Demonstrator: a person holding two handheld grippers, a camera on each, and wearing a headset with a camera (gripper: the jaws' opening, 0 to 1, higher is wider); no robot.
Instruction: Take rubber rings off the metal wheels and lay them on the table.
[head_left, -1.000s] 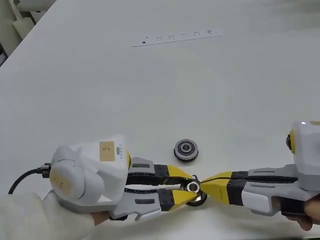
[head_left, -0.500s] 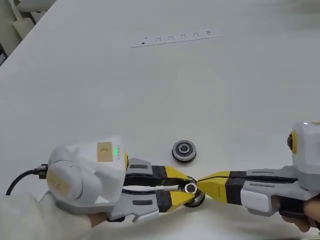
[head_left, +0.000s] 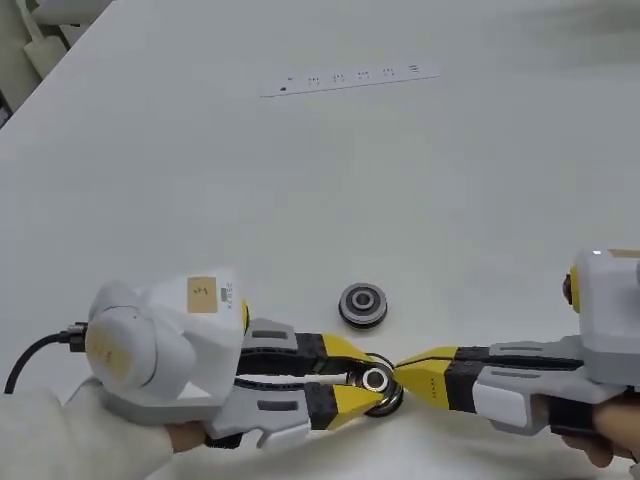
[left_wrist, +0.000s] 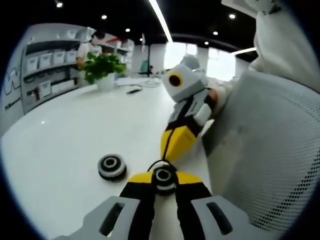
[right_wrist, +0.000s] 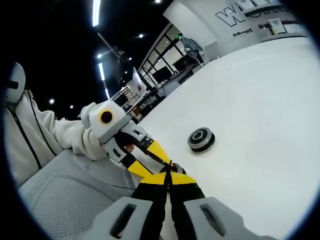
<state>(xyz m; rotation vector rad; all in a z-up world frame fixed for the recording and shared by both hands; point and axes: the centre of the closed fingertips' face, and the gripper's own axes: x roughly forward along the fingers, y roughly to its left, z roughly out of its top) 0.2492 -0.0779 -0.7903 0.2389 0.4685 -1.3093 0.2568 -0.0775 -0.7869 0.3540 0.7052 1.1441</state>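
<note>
- two grippers are meeting tip to tip over the white table (head_left: 300, 180).
- left gripper (head_left: 368, 384) is clamping a metal wheel (left_wrist: 163, 176) between its jaws.
- right gripper (right_wrist: 169, 175) is pinching that wheel's rubber ring (left_wrist: 150, 165), its jaws drawn together.
- second wheel (head_left: 362, 304) is lying flat just beyond both tips.

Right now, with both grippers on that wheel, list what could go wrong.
1. The rubber ring, stretched in the right gripper, may snap free and fly.
2. The wheel in the left gripper sits near the edge of the table; a slip could drop it off.
3. A jerk could knock the second wheel lying close by.
</note>
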